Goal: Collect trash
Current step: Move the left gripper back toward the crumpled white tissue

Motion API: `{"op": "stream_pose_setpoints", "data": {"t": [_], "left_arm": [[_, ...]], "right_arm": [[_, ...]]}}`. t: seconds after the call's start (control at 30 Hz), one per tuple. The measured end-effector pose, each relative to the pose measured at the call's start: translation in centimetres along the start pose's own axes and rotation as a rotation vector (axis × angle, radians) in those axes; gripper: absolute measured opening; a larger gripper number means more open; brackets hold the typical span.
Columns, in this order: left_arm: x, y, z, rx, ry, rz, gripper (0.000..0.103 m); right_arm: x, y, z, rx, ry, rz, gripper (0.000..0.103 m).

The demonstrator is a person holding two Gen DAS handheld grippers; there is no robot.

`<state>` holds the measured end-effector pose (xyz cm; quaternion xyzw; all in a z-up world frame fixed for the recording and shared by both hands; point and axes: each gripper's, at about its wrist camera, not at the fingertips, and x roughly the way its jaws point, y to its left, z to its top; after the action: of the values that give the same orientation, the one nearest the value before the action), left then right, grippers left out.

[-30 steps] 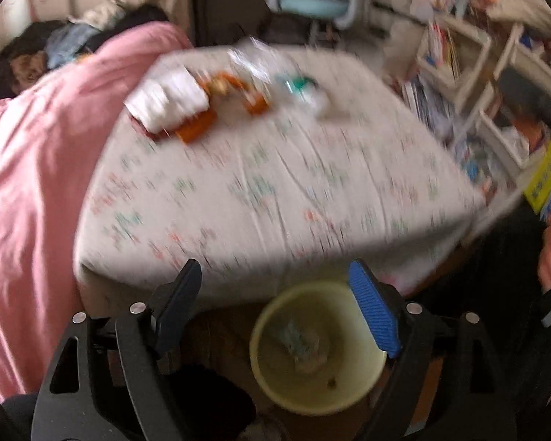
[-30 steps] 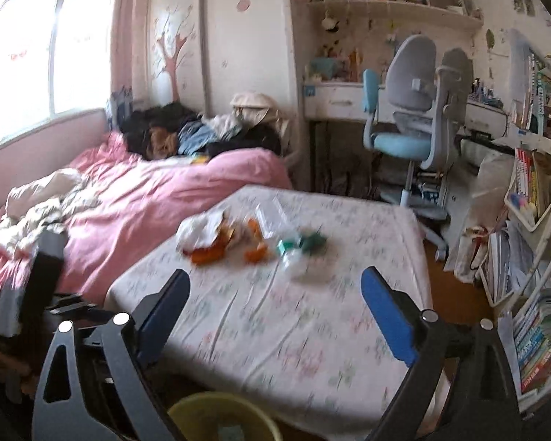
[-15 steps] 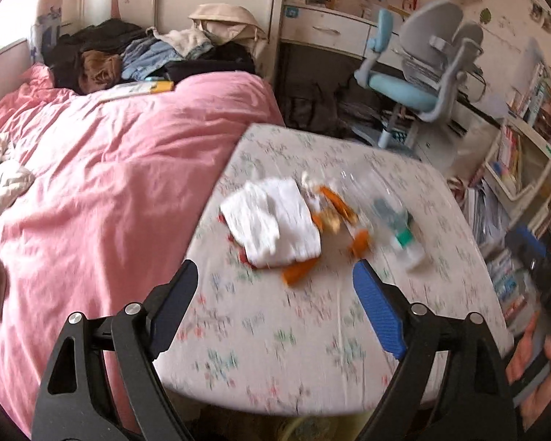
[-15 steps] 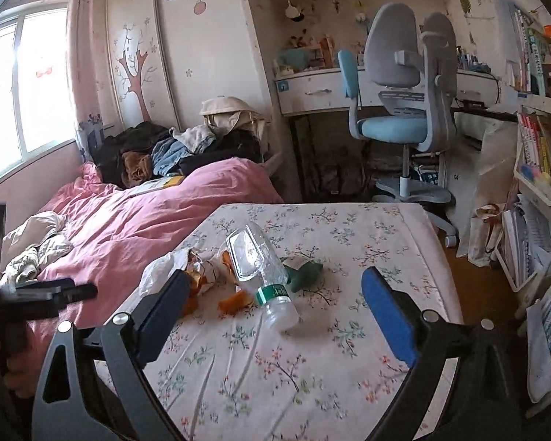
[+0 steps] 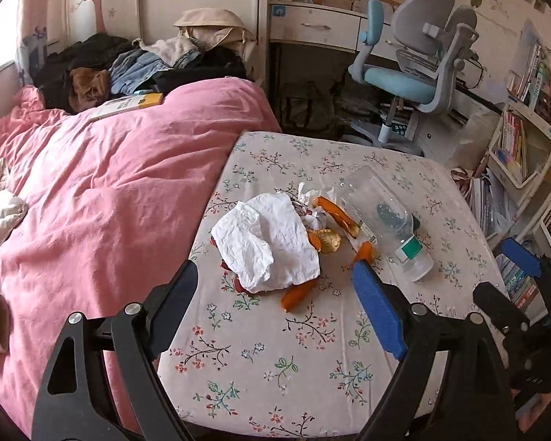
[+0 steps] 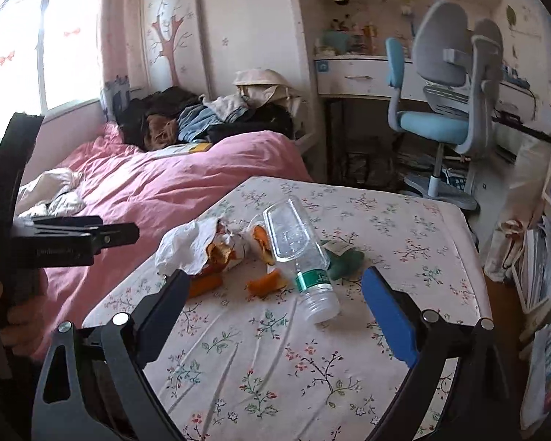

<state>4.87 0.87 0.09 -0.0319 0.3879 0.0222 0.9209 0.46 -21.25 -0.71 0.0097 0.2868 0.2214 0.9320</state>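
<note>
On the square table with flowered cloth (image 5: pixel 312 360), near its middle: a crumpled white paper tissue (image 5: pixel 266 242), lying over part of a heap of orange fruit peels (image 5: pixel 327 239). Just right of the peels, touching them: a clear plastic bottle with green label (image 6: pixel 299 253), on its side, neck toward the near edge. Behind the bottle's right side: a small dark green scrap (image 6: pixel 345 259). Left of the table, against it: a bed under a pink quilt (image 5: pixel 103 198), with a pile of clothes (image 5: pixel 139 62) at its far end. Behind the table: a grey and blue desk chair (image 6: pixel 444 110) before a white desk (image 6: pixel 352 73). At the right: a white bookshelf (image 5: pixel 521 147).
</note>
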Motion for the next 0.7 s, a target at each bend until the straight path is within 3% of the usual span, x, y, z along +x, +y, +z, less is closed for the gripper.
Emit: {"op": "stream_pose_setpoints", "data": {"t": [0.7], "left_arm": [[0.94, 0.15, -0.89, -0.01, 0.044, 0.018, 0.084]], "right_arm": [[0.42, -0.32, -0.25, -0.022, 0.018, -0.029, 0.091]]}}
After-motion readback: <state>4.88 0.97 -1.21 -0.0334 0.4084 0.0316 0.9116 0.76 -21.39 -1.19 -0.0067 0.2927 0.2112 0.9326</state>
